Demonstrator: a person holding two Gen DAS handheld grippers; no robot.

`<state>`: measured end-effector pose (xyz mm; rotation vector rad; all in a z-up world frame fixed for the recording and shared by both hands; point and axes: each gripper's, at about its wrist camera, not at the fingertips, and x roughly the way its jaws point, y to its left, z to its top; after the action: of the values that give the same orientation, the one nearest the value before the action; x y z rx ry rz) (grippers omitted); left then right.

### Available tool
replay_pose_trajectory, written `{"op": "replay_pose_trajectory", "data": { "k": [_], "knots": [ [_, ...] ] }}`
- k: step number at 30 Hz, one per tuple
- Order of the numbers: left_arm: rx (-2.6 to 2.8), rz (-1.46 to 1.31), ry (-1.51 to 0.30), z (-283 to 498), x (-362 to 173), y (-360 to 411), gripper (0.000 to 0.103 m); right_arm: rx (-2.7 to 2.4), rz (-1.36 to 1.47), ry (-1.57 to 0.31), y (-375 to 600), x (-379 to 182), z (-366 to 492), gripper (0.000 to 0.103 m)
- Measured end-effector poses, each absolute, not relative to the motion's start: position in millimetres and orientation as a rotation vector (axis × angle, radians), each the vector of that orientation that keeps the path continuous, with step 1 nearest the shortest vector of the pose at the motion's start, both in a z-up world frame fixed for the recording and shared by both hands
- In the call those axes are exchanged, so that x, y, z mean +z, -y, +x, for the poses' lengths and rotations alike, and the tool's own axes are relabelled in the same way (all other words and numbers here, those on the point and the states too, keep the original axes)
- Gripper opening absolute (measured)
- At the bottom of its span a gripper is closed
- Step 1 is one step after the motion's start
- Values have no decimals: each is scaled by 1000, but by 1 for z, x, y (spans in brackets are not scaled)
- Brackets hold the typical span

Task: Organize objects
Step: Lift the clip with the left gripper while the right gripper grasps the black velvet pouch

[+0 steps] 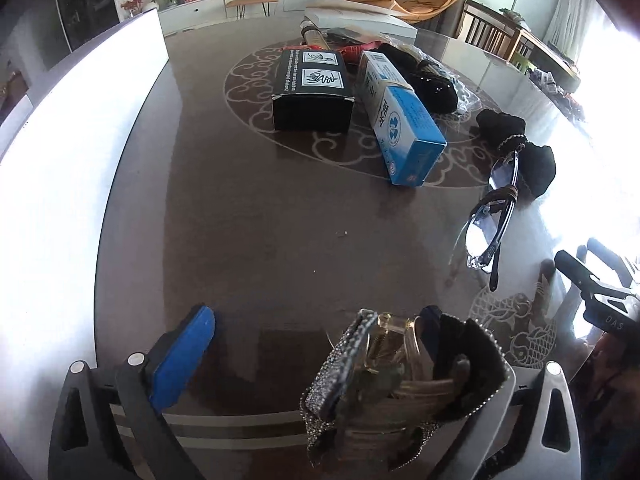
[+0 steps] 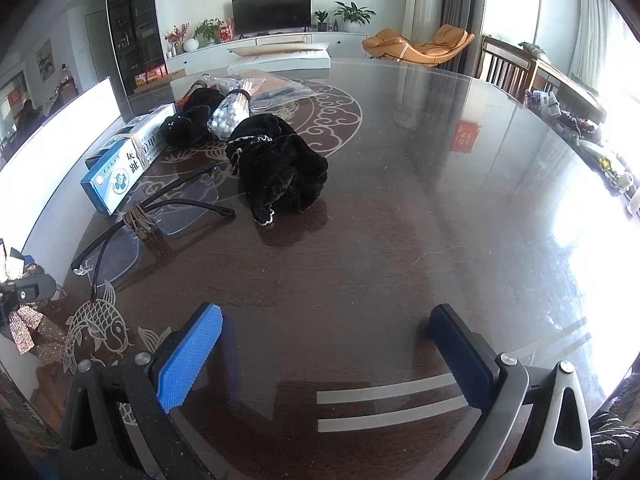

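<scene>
The left tool (image 1: 320,344) is spread wide; a sparkly, beaded hair clip (image 1: 384,364) leans on its right pad. The right tool (image 2: 326,340) is released over bare, shiny dark worktop (image 2: 400,220). Glasses (image 2: 152,216), a fuzzy black cloth (image 2: 280,168) and a blue box (image 1: 404,128) lie near.

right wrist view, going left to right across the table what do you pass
blue and white box → glasses → black cloth → then bare table out to the right edge
</scene>
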<state>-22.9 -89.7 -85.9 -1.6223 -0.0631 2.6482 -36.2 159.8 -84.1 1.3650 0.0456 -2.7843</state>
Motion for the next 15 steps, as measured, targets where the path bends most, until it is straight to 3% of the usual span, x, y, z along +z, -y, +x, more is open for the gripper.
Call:
{"op": "replay_pose_trajectory", "data": {
  "k": [5, 12, 13, 14, 15],
  "knots": [
    [2660, -1588, 15, -18, -88, 87, 103, -2718, 1433, -19, -172, -76, -60, 103],
    [2687, -1583, -28, -22, -91, 83, 103, -2498, 1411, -139, -145, -46, -137, 100],
    [2687, -1585, -27, -24, -90, 84, 103, -2456, 1424, -181, -137, -49, -145, 86],
    [2687, -1589, -25, -24, -89, 85, 103, -2433, 1441, -233, -132, -54, -151, 60],
    [2684, -1596, -22, -25, -89, 87, 103, -2416, 1477, -267, -129, -59, -156, 45]
  ]
}}
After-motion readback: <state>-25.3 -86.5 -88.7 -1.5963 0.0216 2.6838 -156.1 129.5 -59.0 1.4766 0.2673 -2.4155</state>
